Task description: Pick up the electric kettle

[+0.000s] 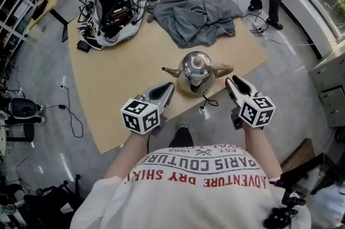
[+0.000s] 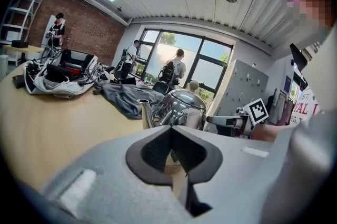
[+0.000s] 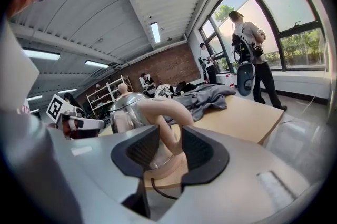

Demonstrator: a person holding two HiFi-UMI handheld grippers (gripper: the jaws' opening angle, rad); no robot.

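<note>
Head view: 1 electric kettle (image 1: 195,73) is seen on the tan tabletop (image 1: 118,77), nr its front edge, betw. 2 grippers. The left gripper (image 1: 170,87) is at the spout side, the right gripper (image 1: 230,82) at the handle side. Kettle: shiny steel, round, lid on w/ beige knob, thin spout. 1 open case (image 1: 116,1) at the far side is filled w/ black gear & cables. 1 grey cloth (image 1: 199,15) lies beside it.

Left gripper view: jaws are pressed together, nothing betw. them. The kettle is ahead, apart.

Right gripper view: jaws are held apart, w/ the kettle's beige handle (image 3: 160,112) betw. them, not clamped.
</note>
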